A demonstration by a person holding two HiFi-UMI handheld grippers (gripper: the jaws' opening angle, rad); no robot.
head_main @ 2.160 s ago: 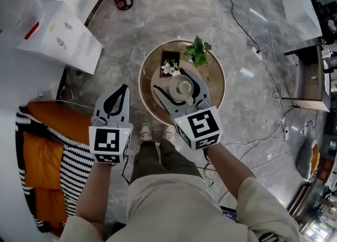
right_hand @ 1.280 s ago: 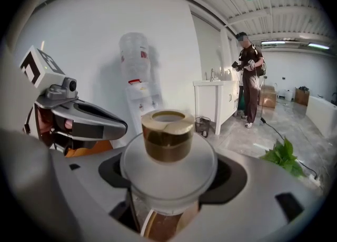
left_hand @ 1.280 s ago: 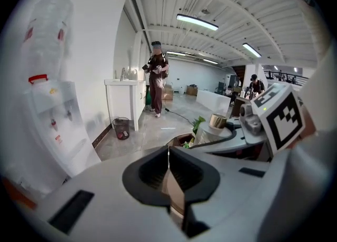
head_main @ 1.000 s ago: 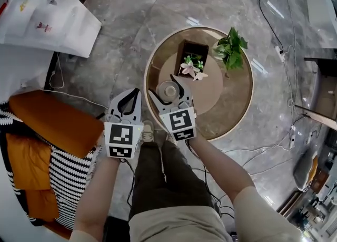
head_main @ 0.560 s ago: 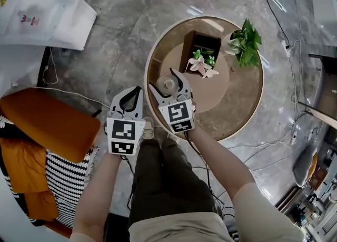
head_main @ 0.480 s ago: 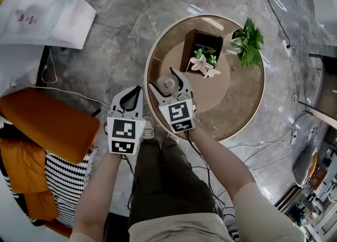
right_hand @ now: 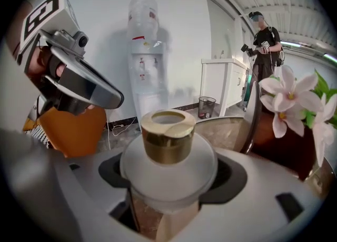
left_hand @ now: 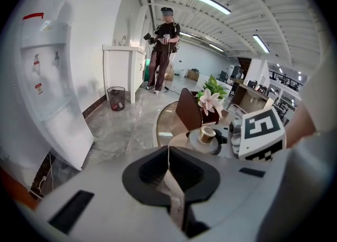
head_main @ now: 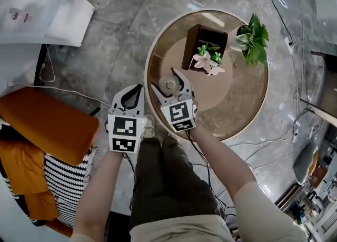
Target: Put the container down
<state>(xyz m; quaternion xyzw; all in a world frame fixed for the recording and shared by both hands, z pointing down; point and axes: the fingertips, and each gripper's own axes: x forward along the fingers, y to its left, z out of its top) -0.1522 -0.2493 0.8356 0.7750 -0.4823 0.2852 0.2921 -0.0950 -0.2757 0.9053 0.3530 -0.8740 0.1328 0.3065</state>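
Right gripper [head_main: 166,79]: jaws clamped on either side of the container [right_hand: 167,142], a pale round vessel with a wide white lid and a brass-coloured knob on top. From the head view it sits over the near-left part of the round table [head_main: 239,98], just inside the rim, on or above the lighter inner disc. No view shows whether the base touches the top yet. Left gripper [head_main: 136,89]: jaws together, nothing between them, held off the table edge over the grey floor, just beside the right gripper. Dark flower box [head_main: 204,38] with white blossoms [head_main: 207,63] stands farther in on the table, apart from the container; leafy plant [head_main: 254,31] at the far rim. Step in hand, as I judge it: the lowering and setting down, with the release not yet made. Next move calls for bringing the container down level until its base bears fully on the table, then parting the jaws and drawing the gripper back toward the person without catching the lid. Risk: the spot is near the rim, so a tilted release could tip it off.
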